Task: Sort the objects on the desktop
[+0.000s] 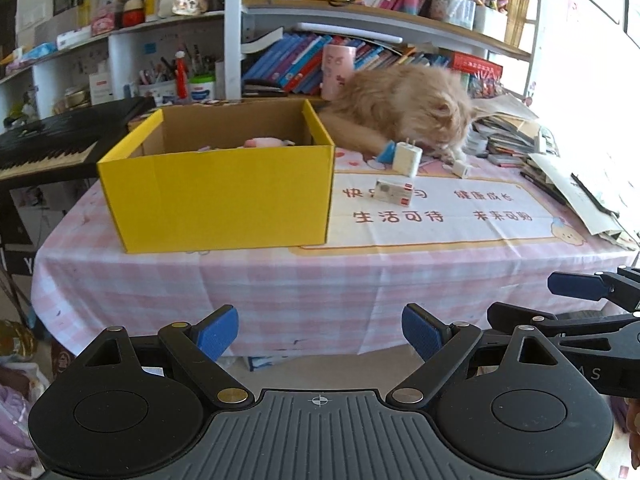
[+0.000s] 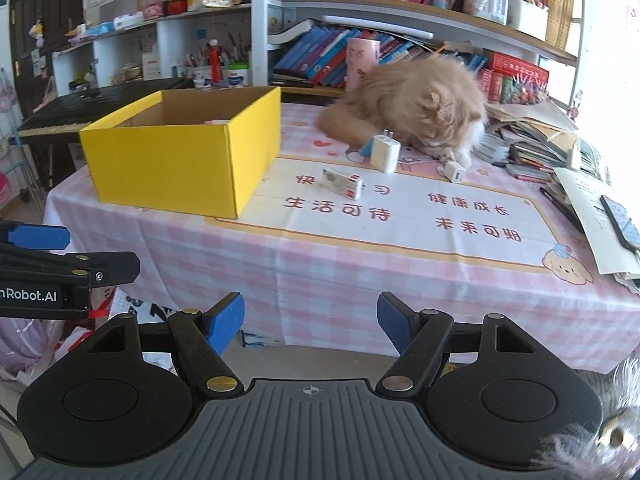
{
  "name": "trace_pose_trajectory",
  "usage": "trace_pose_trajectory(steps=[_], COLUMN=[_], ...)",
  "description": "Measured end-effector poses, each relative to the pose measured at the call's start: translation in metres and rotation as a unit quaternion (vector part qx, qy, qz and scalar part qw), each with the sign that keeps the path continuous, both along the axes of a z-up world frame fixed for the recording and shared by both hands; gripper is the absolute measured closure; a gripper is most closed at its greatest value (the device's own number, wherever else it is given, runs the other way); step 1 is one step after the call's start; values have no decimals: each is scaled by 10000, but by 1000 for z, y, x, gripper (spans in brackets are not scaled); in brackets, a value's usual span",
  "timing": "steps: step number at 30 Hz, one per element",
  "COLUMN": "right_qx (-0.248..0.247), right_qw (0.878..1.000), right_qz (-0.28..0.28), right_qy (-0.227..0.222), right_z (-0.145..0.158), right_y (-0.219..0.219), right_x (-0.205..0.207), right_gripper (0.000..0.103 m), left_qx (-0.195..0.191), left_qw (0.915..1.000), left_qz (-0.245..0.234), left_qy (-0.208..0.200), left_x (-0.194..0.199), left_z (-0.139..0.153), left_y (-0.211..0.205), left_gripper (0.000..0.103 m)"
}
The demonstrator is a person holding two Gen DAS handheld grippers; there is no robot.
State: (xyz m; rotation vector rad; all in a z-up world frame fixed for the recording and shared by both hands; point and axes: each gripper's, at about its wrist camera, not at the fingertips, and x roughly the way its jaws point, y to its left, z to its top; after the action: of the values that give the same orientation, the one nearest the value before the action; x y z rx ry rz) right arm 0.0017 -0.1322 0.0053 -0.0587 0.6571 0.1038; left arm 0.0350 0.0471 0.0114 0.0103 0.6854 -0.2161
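Note:
A yellow cardboard box (image 1: 216, 196) (image 2: 180, 164) stands open on the pink checked table, with a pink item (image 1: 266, 143) lying inside. To its right lie a small white carton (image 1: 394, 192) (image 2: 341, 182), a large white charger plug (image 1: 407, 157) (image 2: 386, 153) and a small white plug (image 1: 460, 168) (image 2: 454, 171). My left gripper (image 1: 320, 334) hangs open and empty in front of the table's near edge. My right gripper (image 2: 311, 326) is open too, with nothing between its fingers, also short of the table.
An orange cat (image 1: 404, 108) (image 2: 420, 100) lies right behind the plugs. Piles of papers (image 1: 560, 168) and a phone (image 2: 620, 224) crowd the table's right side. A black keyboard (image 1: 52, 140) stands left of the box. Full shelves (image 1: 360, 12) rise behind.

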Motion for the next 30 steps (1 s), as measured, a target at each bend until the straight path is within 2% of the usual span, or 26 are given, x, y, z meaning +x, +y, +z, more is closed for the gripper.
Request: trace_pose_trajectory(steps=[15,30], right_qx=[6,171], right_qw=[9995,9980], right_qz=[-281,-533], right_qy=[131,296], right_z=[-2,-7], right_y=[-38,-85], right_x=[21,61], right_gripper=[31,31], left_qx=[42,197], left_qw=[9995,9979], left_qz=[-300,-568], left_qy=[95,250], left_x=[29,71], left_z=[-2,-6], left_y=[-42,-91], left_gripper=[12,12])
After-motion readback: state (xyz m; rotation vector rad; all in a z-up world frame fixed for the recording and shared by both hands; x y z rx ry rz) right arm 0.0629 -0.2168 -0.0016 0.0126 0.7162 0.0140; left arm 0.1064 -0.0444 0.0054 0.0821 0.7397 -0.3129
